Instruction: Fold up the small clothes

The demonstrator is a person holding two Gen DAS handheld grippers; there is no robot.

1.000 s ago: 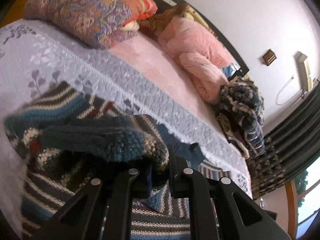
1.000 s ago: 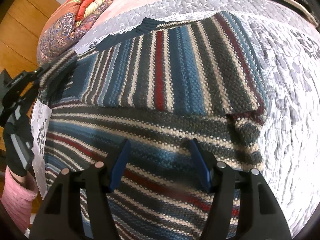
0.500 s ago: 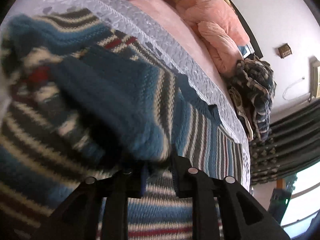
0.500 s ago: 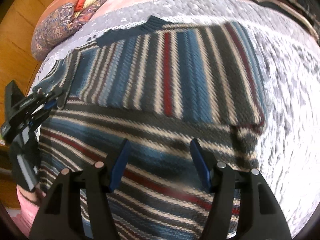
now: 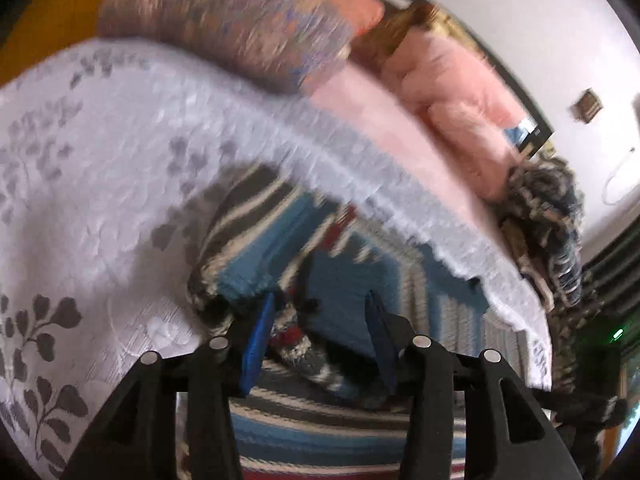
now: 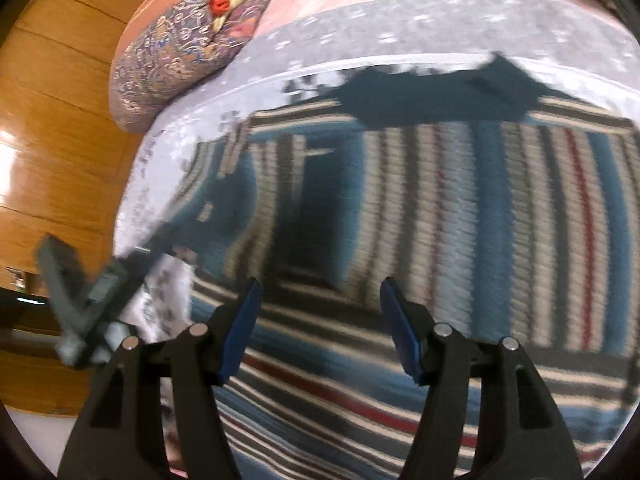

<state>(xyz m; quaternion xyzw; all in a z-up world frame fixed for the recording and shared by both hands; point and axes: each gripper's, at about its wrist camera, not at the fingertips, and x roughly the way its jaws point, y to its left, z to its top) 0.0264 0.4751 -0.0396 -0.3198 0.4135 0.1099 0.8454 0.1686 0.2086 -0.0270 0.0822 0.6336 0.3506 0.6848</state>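
A knitted sweater with blue, grey, cream and red stripes lies spread on a lavender bedspread. In the left wrist view a folded-over sleeve of the sweater lies just ahead of my left gripper, which is open with the knit lying loose between its blue pads. My right gripper hovers open over the sweater's striped body, holding nothing. The left gripper shows blurred at the left of the right wrist view, at the sweater's edge.
Patterned pillows and a pink fluffy blanket lie at the head of the bed. A heap of dark knitted clothes sits at the far side. A wooden panel stands left of the bed.
My left gripper has opened and let go of the sleeve, which now lies folded on the sweater. The left view has swung back up. My right gripper has shifted left, still open.
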